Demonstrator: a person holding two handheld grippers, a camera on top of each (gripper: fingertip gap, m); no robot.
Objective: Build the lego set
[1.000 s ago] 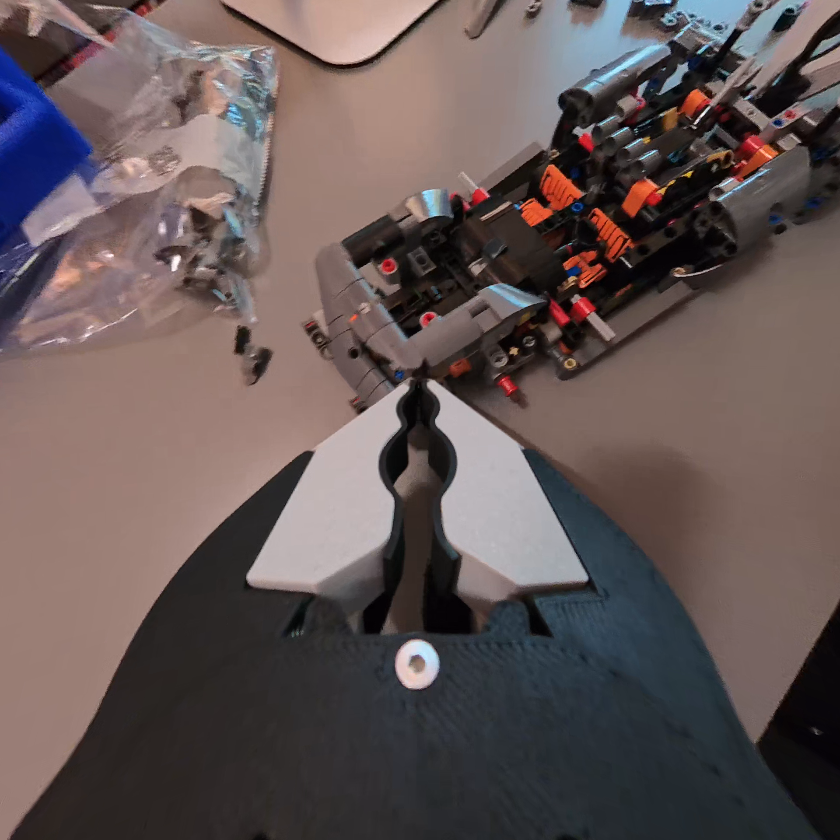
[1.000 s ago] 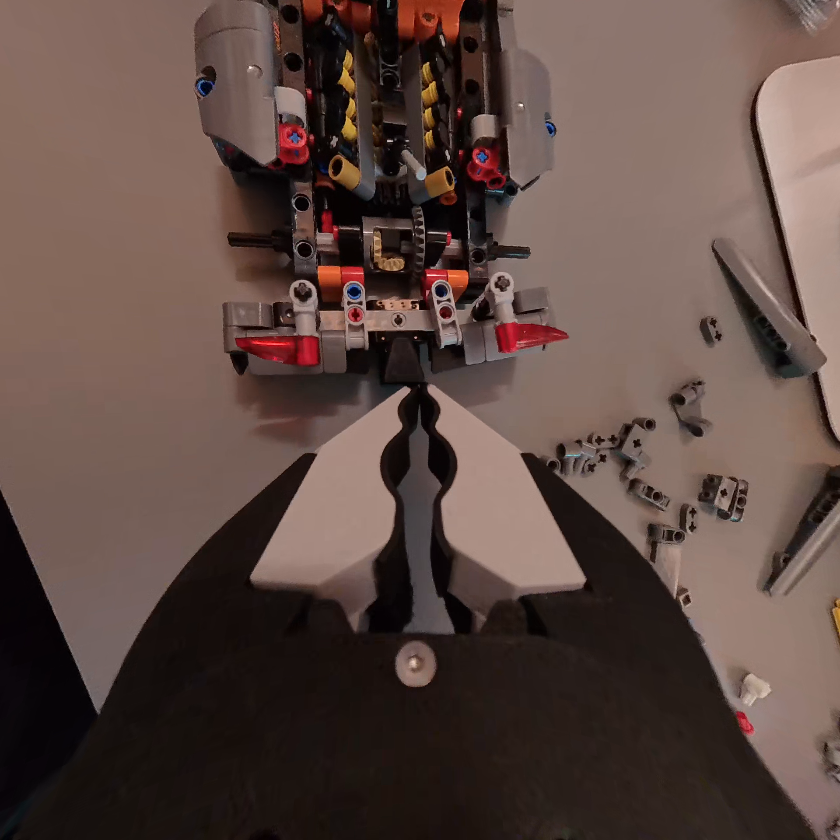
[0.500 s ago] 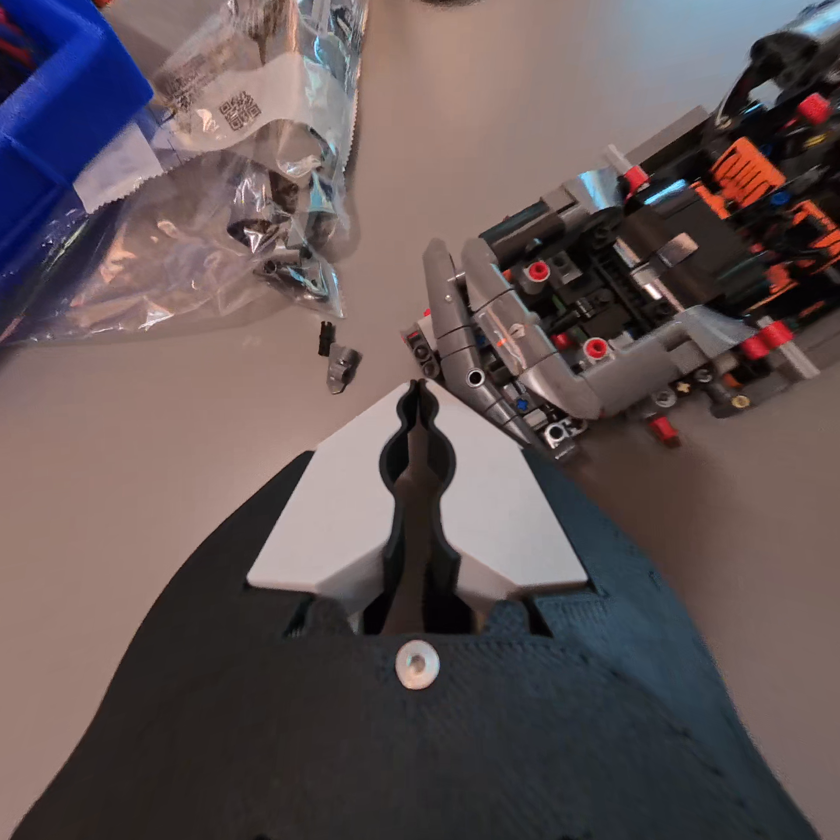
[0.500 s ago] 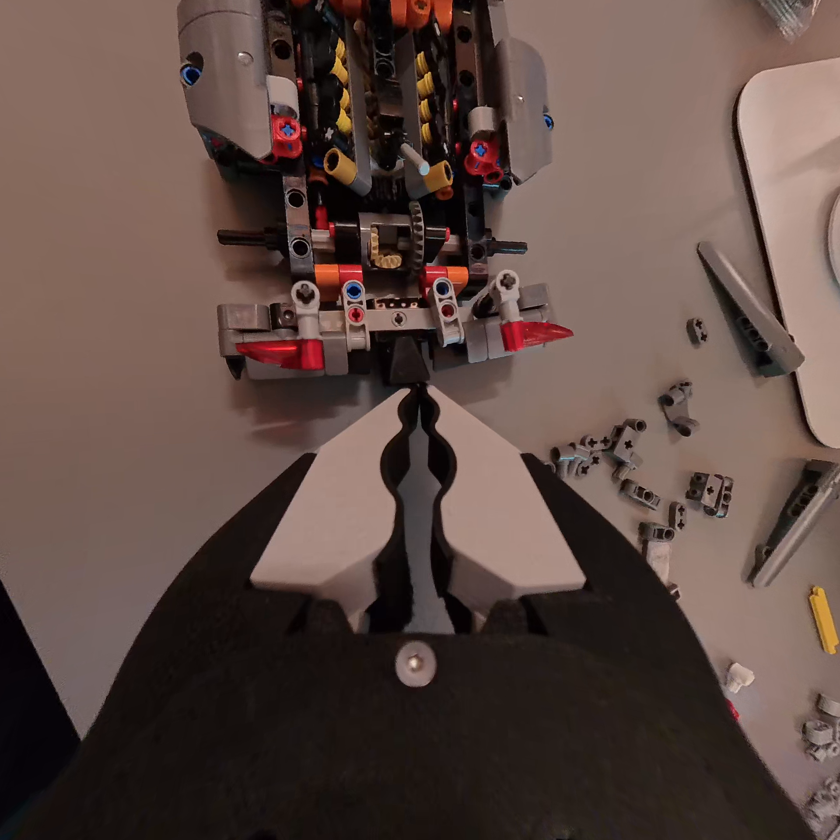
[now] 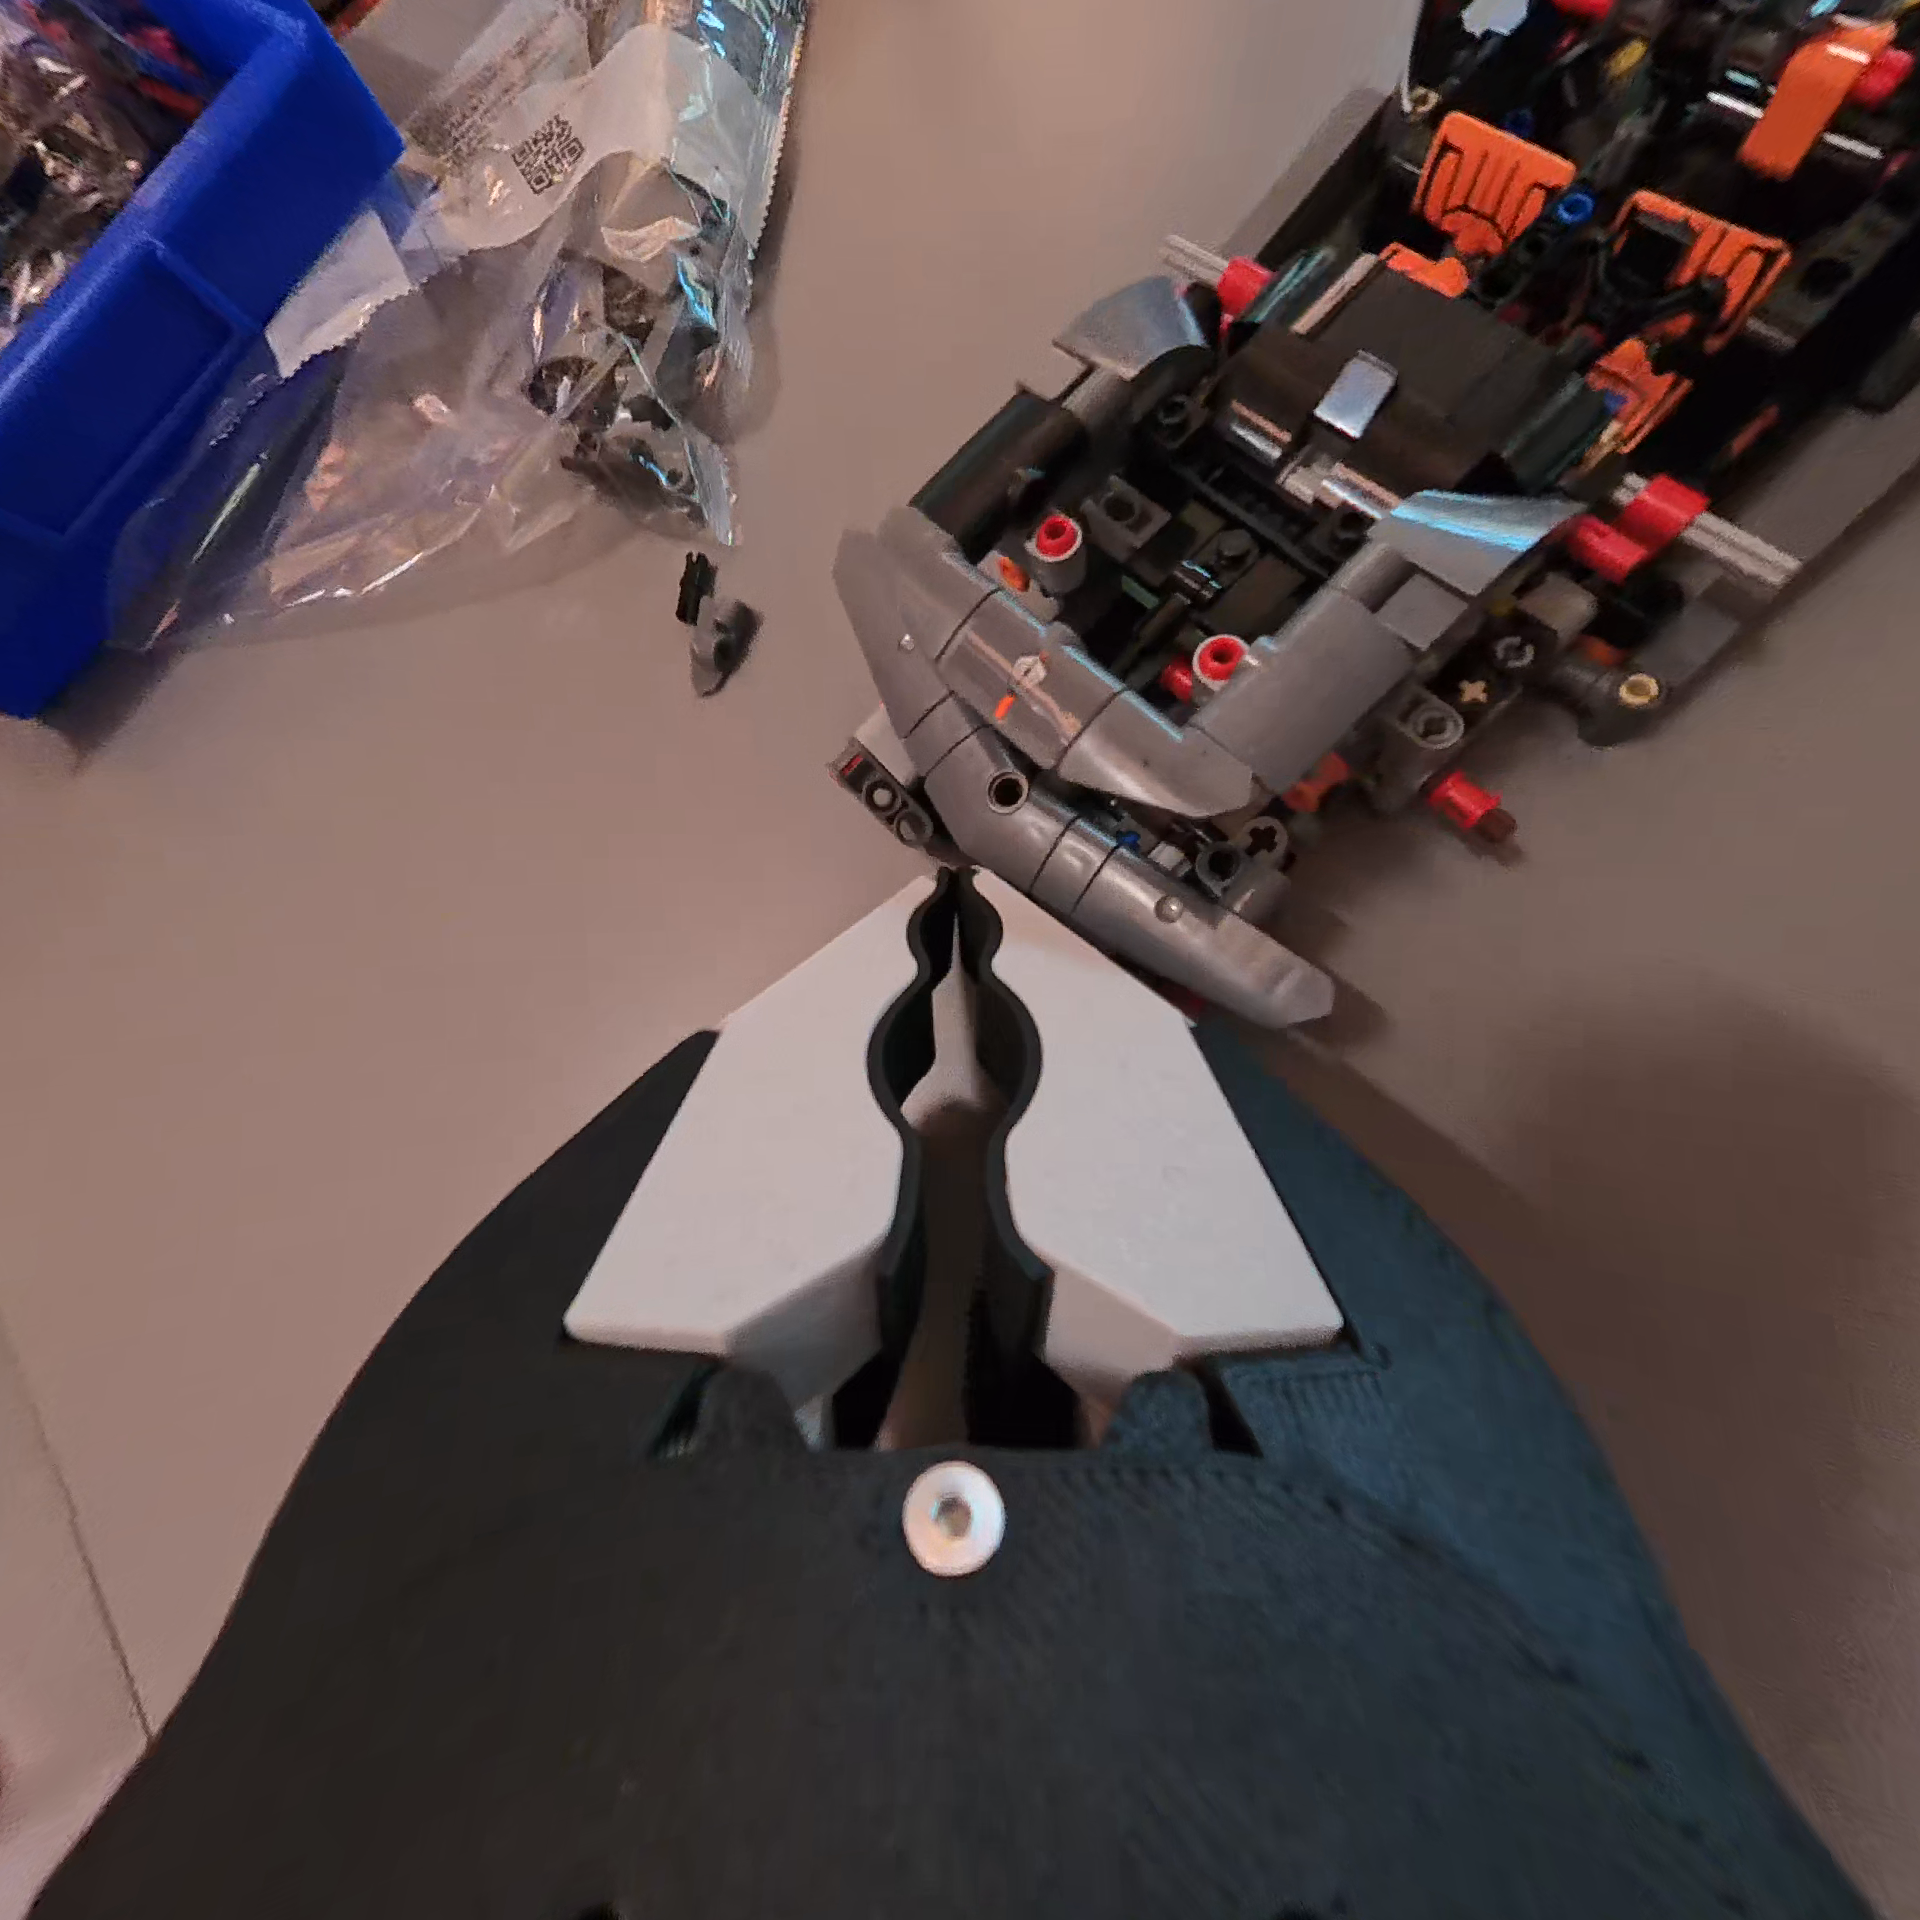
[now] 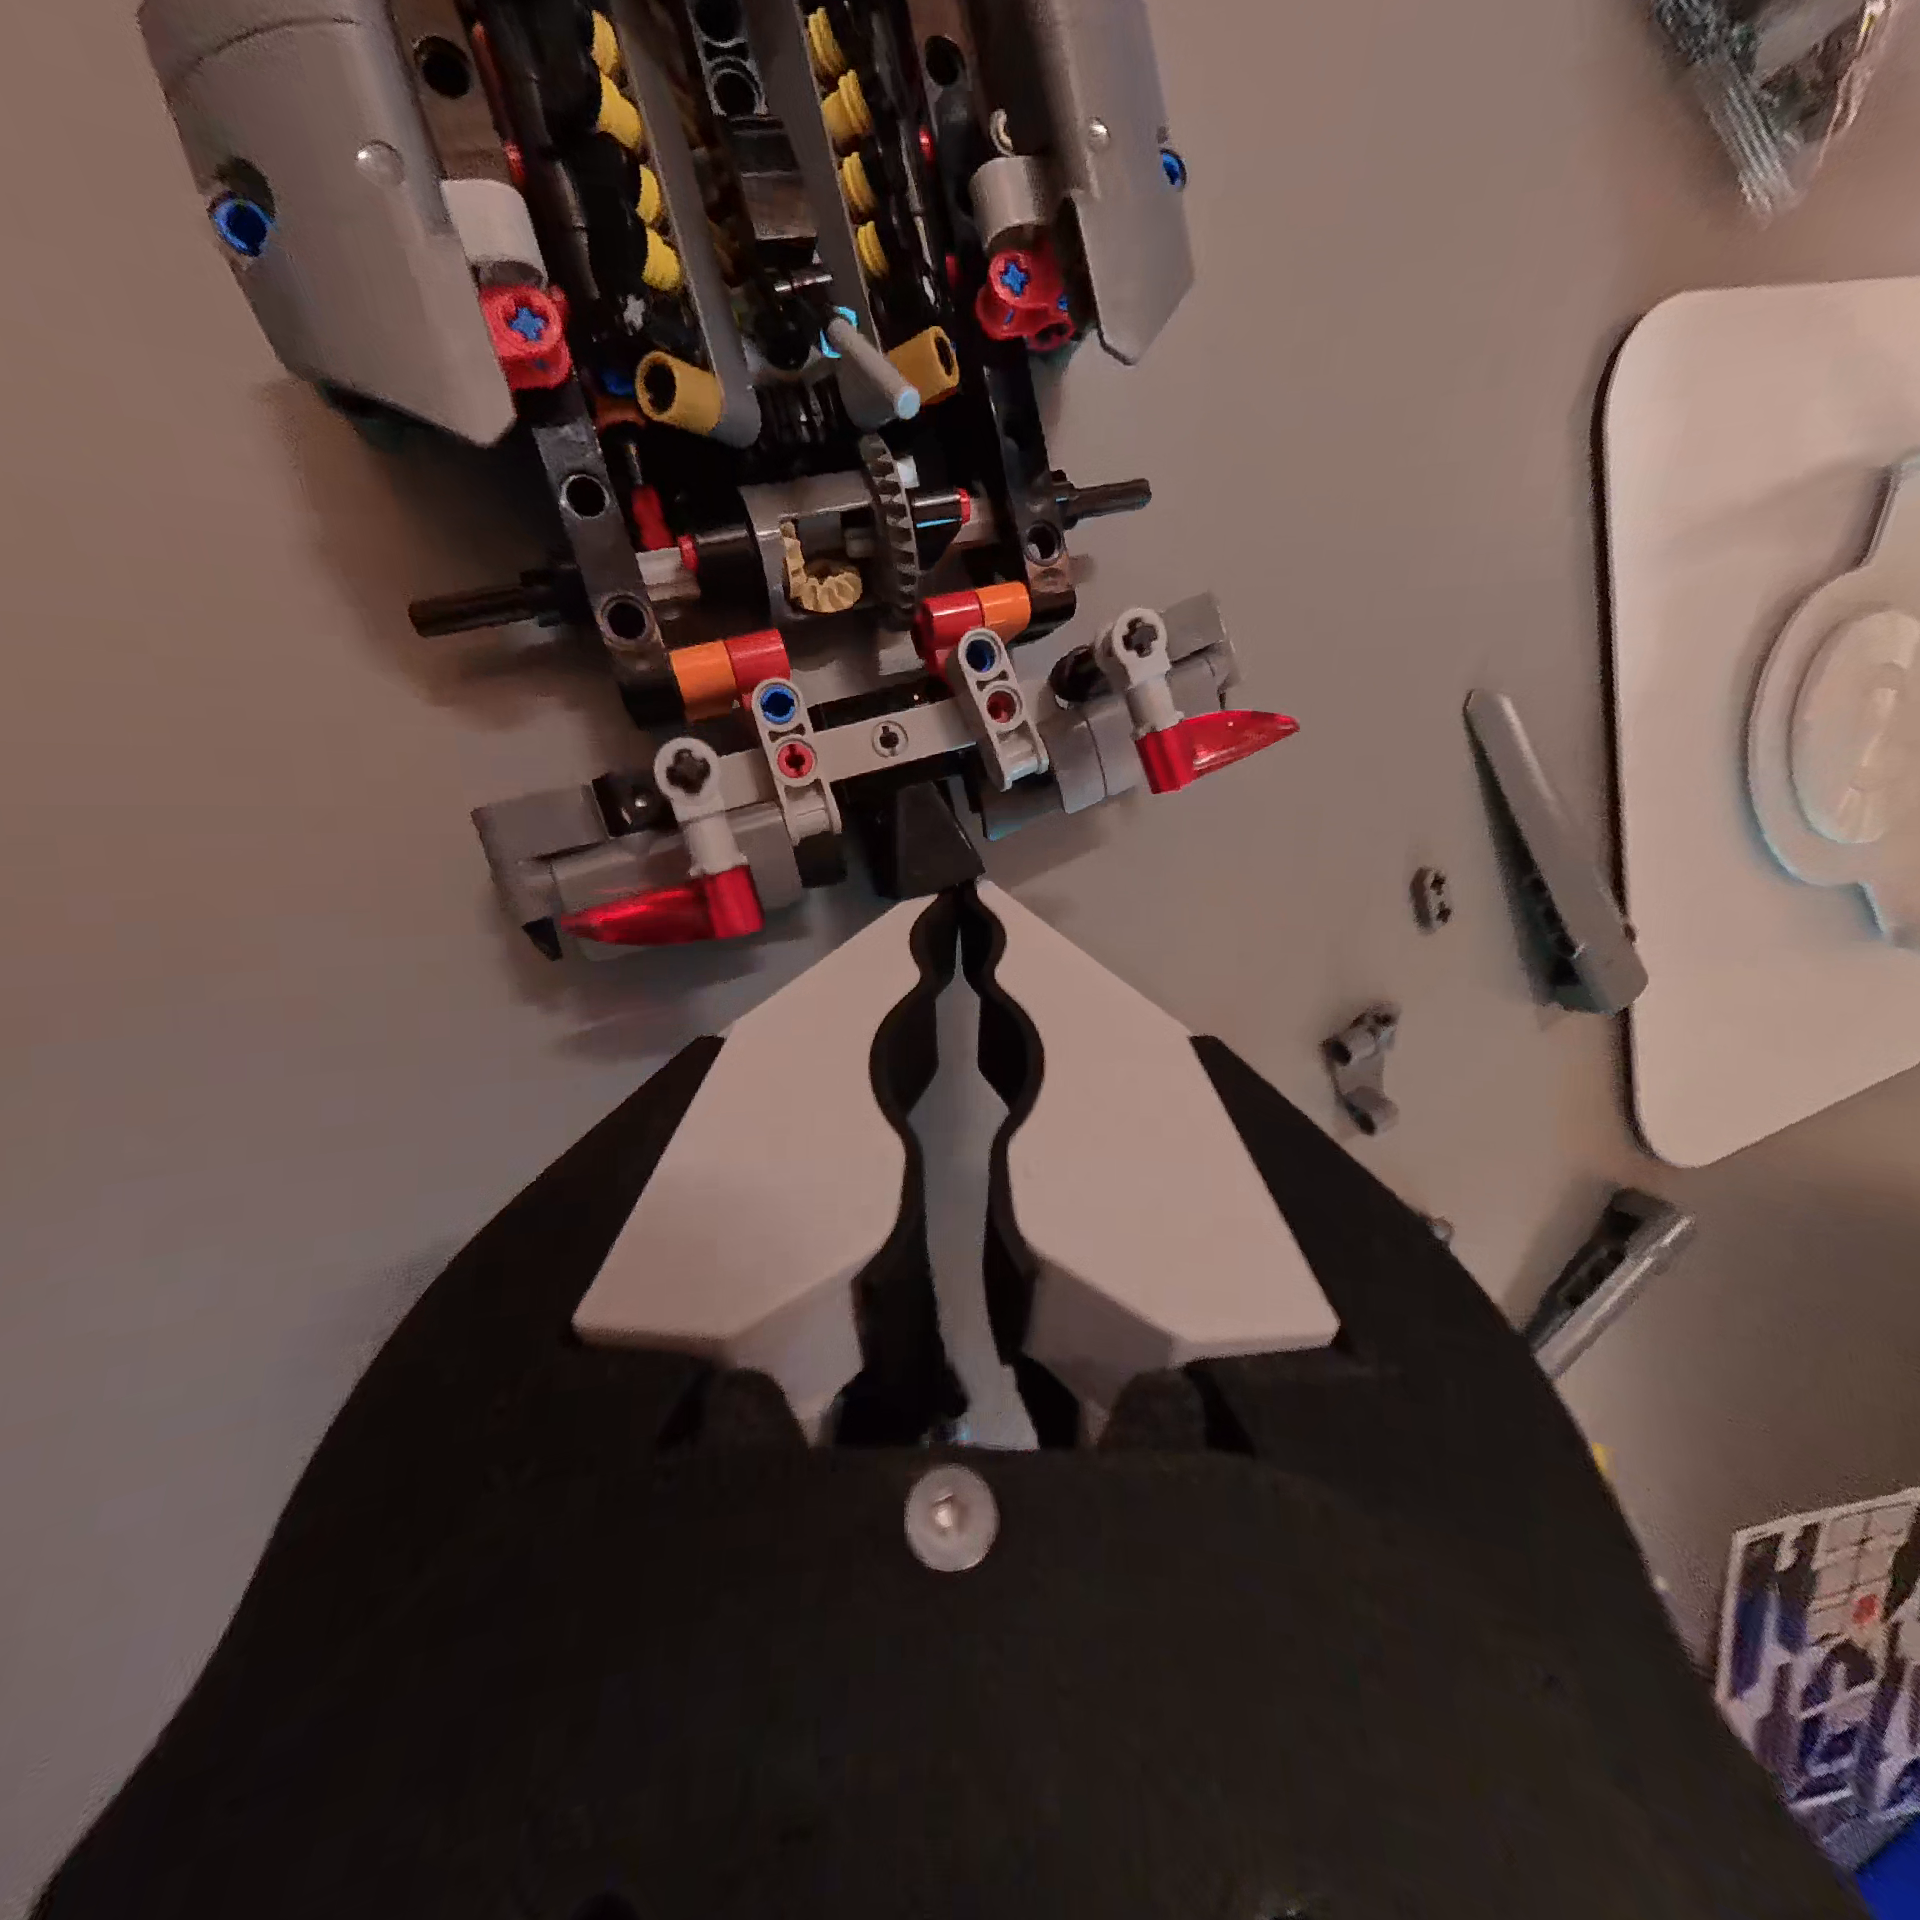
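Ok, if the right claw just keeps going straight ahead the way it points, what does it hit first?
Most likely the black wedge piece at the near end of the brick car model. The shut right claw points at it, tips almost touching; actual contact is unclear.

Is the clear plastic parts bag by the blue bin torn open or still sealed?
Torn open: the parts bag shows a jagged torn edge, and two small dark pieces lie on the table just outside it.

Hobby/assembly desk, prob. home or office, can't tell which. Evidence: plain beige tabletop (image 5: 312,987) w/ part-built brick model car (image 6: 790,468), opened clear parts bags (image 5: 540,312), blue storage bin (image 5: 135,343), loose grey connector pcs (image 6: 1361,1070), sticker sheet (image 6: 1829,1662). White flat base w/ rounded corners (image 6: 1704,727) at desk edge
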